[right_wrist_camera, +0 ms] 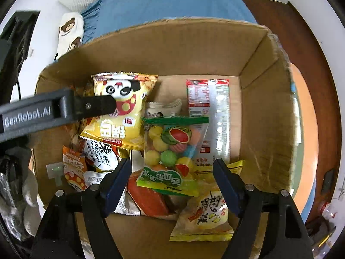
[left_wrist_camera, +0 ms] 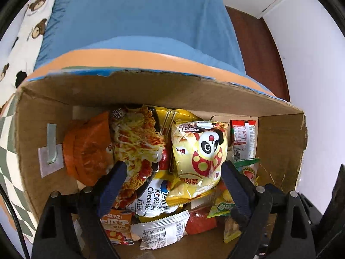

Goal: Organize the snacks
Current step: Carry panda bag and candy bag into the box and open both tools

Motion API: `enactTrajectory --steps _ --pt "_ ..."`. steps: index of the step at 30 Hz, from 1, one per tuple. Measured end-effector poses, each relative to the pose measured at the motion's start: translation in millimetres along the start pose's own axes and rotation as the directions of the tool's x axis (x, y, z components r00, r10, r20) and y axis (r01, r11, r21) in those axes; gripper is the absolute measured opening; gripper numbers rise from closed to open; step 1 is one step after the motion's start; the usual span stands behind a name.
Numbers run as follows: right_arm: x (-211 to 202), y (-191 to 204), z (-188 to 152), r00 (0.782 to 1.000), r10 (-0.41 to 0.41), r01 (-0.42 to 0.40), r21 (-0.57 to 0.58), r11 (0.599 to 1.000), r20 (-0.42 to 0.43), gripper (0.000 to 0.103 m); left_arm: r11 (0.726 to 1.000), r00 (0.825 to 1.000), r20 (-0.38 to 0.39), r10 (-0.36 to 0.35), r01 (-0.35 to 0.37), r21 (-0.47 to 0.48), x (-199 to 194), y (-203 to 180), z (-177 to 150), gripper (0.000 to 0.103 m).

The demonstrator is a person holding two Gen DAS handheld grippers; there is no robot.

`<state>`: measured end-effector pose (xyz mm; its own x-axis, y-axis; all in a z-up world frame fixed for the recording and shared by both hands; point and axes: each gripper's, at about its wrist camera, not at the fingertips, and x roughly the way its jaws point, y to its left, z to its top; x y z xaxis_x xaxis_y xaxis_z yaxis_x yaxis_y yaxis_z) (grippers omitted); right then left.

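Observation:
A cardboard box [left_wrist_camera: 176, 90] [right_wrist_camera: 194, 43] holds several snack packets. A yellow panda packet [left_wrist_camera: 200, 149] [right_wrist_camera: 120, 108] lies on top, beside a cheese noodle pack [left_wrist_camera: 138, 142] and an orange bag [left_wrist_camera: 90, 149]. A clear fruit-gummy bag [right_wrist_camera: 172, 151] lies mid-box next to a red-and-white packet [right_wrist_camera: 208, 110]. My left gripper [left_wrist_camera: 172, 183] is open and empty, hovering above the noodle pack and panda packet; its finger [right_wrist_camera: 94, 105] reaches over the panda packet in the right wrist view. My right gripper [right_wrist_camera: 172, 185] is open and empty above the gummy bag.
The box stands on an orange-edged surface [left_wrist_camera: 129, 56] next to a blue bed sheet [left_wrist_camera: 140, 10]. A bear-print pillow [left_wrist_camera: 28, 28] lies at the left. A brown wooden floor [right_wrist_camera: 301, 32] and white wall are at the right. A yellow packet [right_wrist_camera: 204, 215] lies at the box front.

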<state>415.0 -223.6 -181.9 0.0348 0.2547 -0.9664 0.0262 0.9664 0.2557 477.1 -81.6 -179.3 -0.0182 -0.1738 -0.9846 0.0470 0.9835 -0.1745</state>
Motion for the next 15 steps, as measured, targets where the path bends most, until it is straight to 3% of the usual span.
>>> enactTrajectory --steps 9,15 --pt "-55 -11 -29 0.991 -0.054 0.053 0.011 0.999 0.126 0.094 0.999 0.985 0.171 0.035 -0.041 0.031 -54 -9 -40 0.089" --pt "-84 -16 -59 0.977 -0.082 0.076 0.034 0.996 0.195 0.098 0.994 0.948 0.31 0.077 -0.096 0.045 -84 -10 -86 0.089"
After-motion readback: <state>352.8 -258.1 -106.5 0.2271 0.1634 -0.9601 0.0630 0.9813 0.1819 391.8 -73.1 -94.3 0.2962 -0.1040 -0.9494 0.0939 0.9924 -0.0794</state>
